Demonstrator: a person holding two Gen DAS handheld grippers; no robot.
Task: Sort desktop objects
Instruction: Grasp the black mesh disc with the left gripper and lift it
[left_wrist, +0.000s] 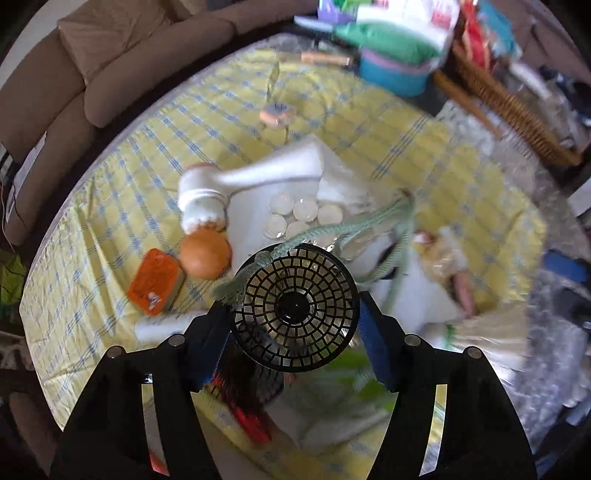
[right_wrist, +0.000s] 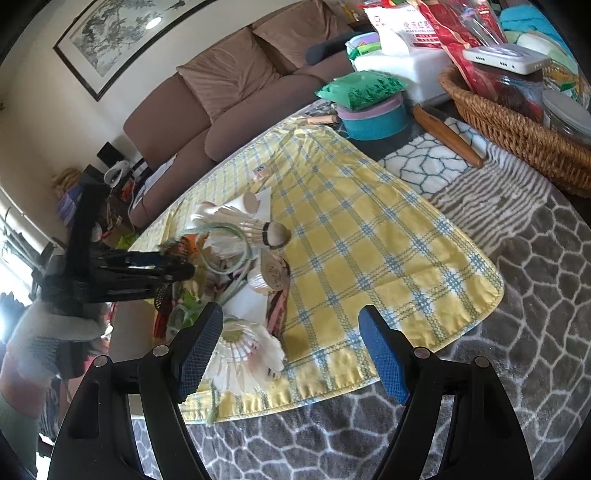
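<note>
Currently my left gripper (left_wrist: 295, 314) clamps the black mesh fan (left_wrist: 295, 310), lifted above the yellow cloth (left_wrist: 369, 122) for sorting; right gripper (right_wrist: 291, 350) wide, idle beside a shuttlecock (right_wrist: 243, 350).

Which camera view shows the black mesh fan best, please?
The left wrist view. There the black mesh fan fills the centre, its round grille facing the camera, held between the left gripper fingers. In the right wrist view only a small dark part shows below the left gripper, unclear.
</note>
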